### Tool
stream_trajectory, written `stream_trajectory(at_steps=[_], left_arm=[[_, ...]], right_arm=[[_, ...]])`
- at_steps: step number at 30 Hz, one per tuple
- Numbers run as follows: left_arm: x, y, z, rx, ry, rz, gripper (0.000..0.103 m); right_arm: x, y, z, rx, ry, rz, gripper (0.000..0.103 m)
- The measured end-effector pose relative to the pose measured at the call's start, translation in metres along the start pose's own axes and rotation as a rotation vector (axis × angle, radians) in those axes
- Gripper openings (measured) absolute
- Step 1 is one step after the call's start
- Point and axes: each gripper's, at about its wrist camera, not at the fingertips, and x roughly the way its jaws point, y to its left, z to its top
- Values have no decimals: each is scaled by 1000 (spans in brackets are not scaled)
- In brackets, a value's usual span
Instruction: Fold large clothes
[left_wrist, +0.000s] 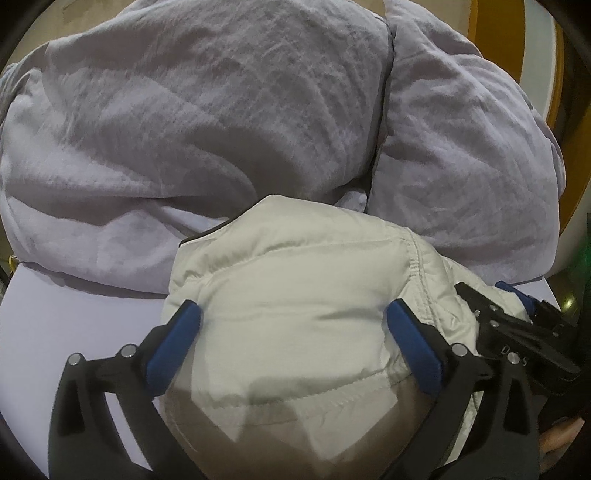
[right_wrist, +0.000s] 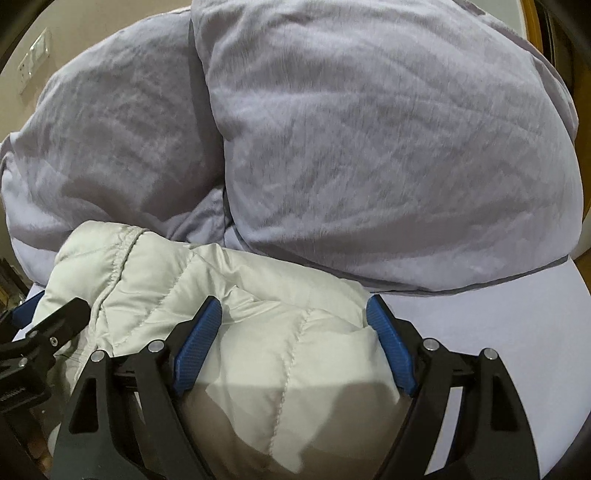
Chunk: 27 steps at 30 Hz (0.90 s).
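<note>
Between both pairs of blue pads: a pale cream quilted puffer jacket (left_wrist: 295, 314), bundled thick on a lavender bed sheet (left_wrist: 74, 317).

Directly under and ahead of the left gripper (left_wrist: 293, 332) and right gripper (right_wrist: 295, 328), side by side and equally near. Long axis of the bundle running across, from one gripper to the other. Left jaws spread to their widest, straddling the padding, pads at its flanks without visibly pinching. Right jaws also wide, one pad dug into a quilted crease, the other at the bundle's edge; real squeeze hard to confirm. Just beyond, touching the jacket's far side, a heaped grey-lilac crinkled duvet (right_wrist: 369, 147).
</note>
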Motion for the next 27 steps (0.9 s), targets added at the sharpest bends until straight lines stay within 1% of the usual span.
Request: stream_trajectory(at_steps=[4,11,12,27], left_arm=[[8,4,-3,-19,1,-14,101],[17,1,-5,-23,-12,-11,101],[18,1,-5,-25,-12,-11,101],[14,4,-7,-32,-16,-12,101]], right_arm=[[9,3,-3,-4,-2,-8,82],[25,6,-6,6,-3,-11,84],[19,3,-6,6,-1,-8,84],[23,3,-4,1,5,-15,87]])
